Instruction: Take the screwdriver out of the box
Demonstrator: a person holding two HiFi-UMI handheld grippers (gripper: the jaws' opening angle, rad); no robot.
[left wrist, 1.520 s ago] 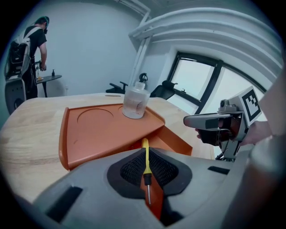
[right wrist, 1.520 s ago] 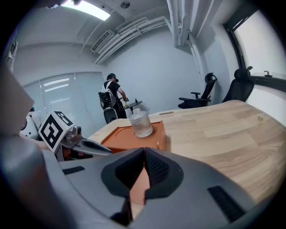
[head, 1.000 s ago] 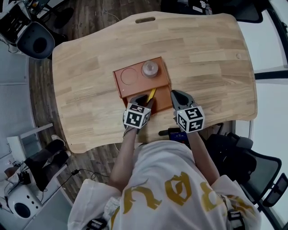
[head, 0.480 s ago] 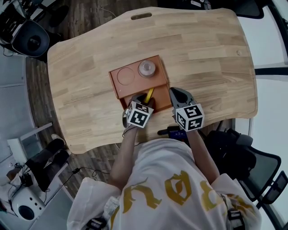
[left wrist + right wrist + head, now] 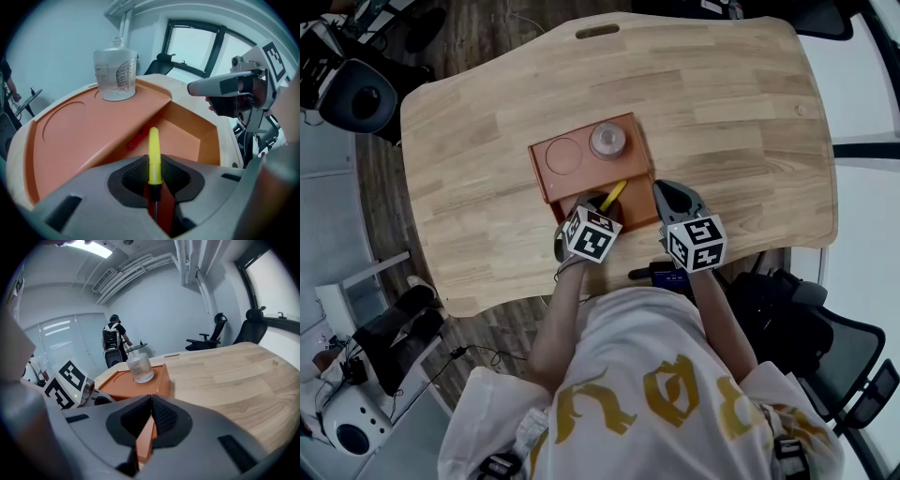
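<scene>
Left tool [image 5: 152, 180], closing on the yellow-handled screwdriver [image 5: 154, 154], should grip firmly, then lift straight; right tool [image 5: 150, 420] at three o'clock clamps the orange plastic box [image 5: 84, 131].

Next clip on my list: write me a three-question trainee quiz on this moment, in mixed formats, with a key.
1. True or false: the jar stands on the raised deck of the box, clear of both grippers.
2. Multiple choice: what stands between the jaws of the left gripper? A) the jar B) the screwdriver C) nothing
3. Short answer: what is the right gripper clamped on?
Key: 1 true. 2 B; the jaws are closing on its yellow handle. 3 the near wall of the box.
</scene>
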